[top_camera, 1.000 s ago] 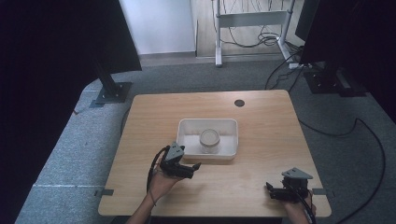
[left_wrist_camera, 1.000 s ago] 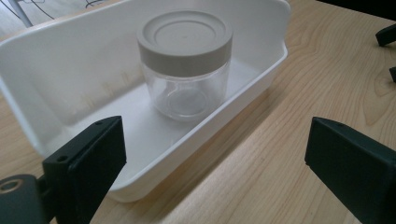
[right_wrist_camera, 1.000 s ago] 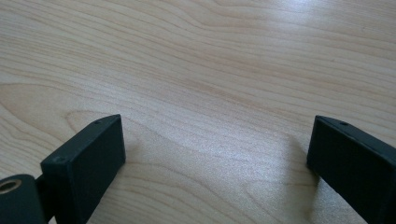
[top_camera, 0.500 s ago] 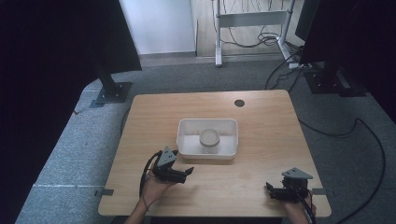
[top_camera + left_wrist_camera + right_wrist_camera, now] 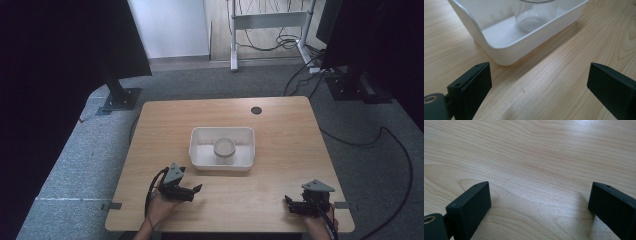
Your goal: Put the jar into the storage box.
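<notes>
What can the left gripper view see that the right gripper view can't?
Left gripper view: a white tray on the table with a clear jar standing inside it, just past the left gripper.

Right gripper view: bare wood ahead of the right gripper, which rests low, casting shadows beside its jaws.

Both: the light wooden table and two black jaws set wide apart, holding nothing.
</notes>
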`<state>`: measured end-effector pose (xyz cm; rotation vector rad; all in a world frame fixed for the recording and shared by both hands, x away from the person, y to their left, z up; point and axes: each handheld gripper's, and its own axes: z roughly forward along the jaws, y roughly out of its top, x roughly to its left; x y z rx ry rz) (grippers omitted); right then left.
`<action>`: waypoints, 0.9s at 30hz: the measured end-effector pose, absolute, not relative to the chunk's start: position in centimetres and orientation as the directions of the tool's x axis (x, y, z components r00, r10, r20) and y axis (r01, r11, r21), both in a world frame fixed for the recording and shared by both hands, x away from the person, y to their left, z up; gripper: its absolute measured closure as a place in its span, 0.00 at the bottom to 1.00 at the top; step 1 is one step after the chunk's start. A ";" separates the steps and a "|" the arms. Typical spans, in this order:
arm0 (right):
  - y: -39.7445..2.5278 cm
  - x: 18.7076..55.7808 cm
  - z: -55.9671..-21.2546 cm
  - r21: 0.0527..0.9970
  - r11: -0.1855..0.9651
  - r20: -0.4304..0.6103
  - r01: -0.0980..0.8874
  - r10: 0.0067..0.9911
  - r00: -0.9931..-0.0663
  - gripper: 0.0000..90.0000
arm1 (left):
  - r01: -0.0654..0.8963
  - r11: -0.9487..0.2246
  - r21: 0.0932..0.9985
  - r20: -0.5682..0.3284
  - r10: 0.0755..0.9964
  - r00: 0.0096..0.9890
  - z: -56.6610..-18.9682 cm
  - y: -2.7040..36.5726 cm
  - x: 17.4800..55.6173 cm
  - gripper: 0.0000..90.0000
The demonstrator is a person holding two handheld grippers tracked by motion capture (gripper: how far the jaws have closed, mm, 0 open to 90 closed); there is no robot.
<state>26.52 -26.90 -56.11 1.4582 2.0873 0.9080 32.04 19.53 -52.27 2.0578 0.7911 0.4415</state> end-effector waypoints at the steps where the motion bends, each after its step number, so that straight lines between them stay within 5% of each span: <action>1: -26.9 26.5 -56.1 0.723 0.230 0.018 0.651 0.936 -0.351 0.04 | 0.373 -0.425 0.825 0.018 0.679 0.734 -52.4 19.6 32.0 0.06; 27: -26.9 26.5 -56.1 0.723 0.231 0.018 0.651 0.936 -0.352 0.04 | 0.427 -0.513 0.745 0.056 0.686 0.726 -55.2 20.0 31.8 0.06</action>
